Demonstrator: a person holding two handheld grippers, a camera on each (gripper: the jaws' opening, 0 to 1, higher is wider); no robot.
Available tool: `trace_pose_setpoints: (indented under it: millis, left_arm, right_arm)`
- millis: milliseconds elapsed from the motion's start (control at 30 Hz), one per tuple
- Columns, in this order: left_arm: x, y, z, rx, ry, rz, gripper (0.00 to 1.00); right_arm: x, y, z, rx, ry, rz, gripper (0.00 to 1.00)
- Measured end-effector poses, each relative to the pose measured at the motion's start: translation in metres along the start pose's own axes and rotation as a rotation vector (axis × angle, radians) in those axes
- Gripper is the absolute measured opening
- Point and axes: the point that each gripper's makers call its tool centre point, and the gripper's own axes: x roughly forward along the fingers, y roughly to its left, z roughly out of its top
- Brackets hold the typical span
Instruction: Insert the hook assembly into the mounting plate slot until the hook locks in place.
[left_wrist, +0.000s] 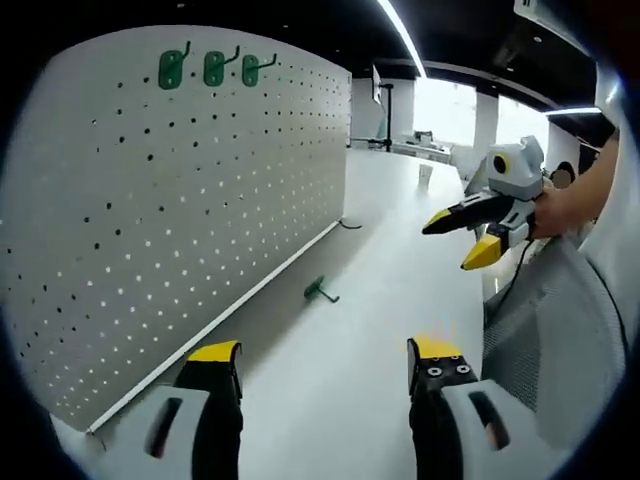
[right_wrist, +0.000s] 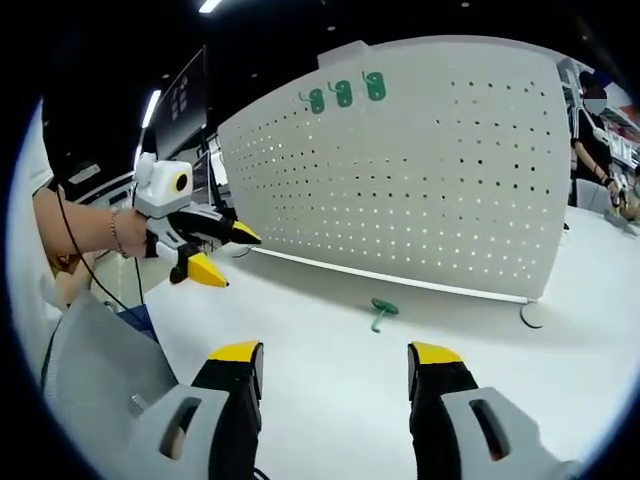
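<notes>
The green hook (left_wrist: 320, 290) on the white table (left_wrist: 380, 330) is too small to read its shape. Three more hang on the pegboard (left_wrist: 180, 200) — my left gripper (left_wrist: 325, 355) and right gripper (right_wrist: 335, 355) both spread, empty

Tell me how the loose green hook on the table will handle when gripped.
The green hook looks small and thin, so probably light and stiff. It lies flat on the smooth white table, so it may skid when pushed.
</notes>
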Motion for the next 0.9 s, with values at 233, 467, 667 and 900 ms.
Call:
trace_pose_setpoints:
  millis: [233, 467, 667, 900]
  left_arm:
    - [0.013, 0.006, 0.008, 0.029, 0.02, -0.032, 0.69]
    - [0.03, 0.009, 0.013, 0.079, 0.06, -0.086, 0.69]
    - [0.043, 0.007, 0.015, 0.109, 0.087, -0.129, 0.69]
    - [0.059, 0.005, 0.013, 0.165, 0.126, -0.18, 0.68]
  right_arm:
    - [0.0, -0.001, -0.001, -0.002, 0.008, -0.007, 0.56]
    - [0.0, -0.001, -0.002, -0.005, 0.016, -0.012, 0.56]
    - [0.0, -0.002, -0.003, -0.001, 0.015, -0.022, 0.56]
    - [-0.001, -0.005, -0.002, 0.003, 0.01, -0.035, 0.56]
